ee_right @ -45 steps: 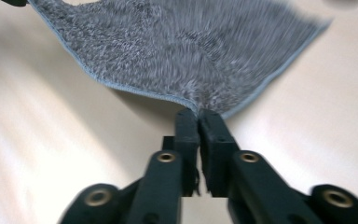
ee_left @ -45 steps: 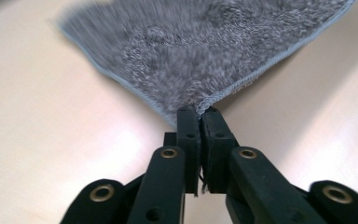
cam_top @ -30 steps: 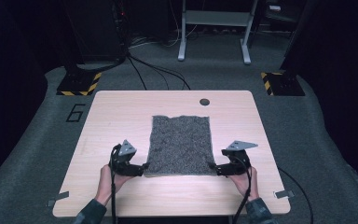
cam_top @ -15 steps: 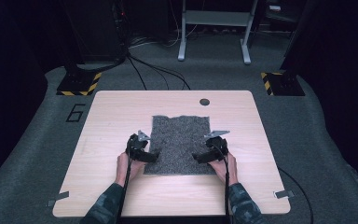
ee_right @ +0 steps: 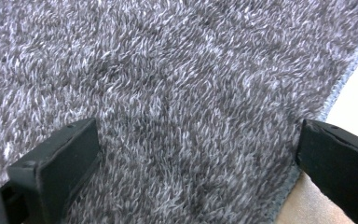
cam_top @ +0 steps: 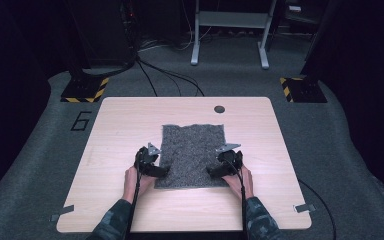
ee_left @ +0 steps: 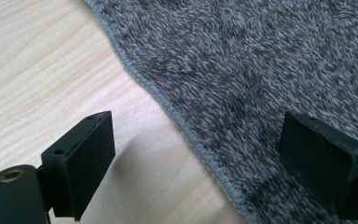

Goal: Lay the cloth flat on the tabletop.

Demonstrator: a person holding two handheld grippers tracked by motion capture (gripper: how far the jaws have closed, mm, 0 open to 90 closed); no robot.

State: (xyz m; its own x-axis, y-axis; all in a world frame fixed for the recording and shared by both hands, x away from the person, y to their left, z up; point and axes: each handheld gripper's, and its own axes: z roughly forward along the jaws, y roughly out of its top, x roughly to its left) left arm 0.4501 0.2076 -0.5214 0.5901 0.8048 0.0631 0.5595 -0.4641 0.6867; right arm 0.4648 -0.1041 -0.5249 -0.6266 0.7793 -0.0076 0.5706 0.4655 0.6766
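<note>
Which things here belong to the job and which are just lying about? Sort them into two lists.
In the job:
- grey towel, flat on the table
- left claw, open, astride the towel's left hem
- right claw, open, at its right hem

Lying about:
- dark round cap in the tabletop
- floor cables
- striped bases
- metal stand

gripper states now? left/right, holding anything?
Left gripper: jaws open astride the grey towel edge, holding nothing.
Right gripper: jaws open over the towel, holding nothing.
</note>
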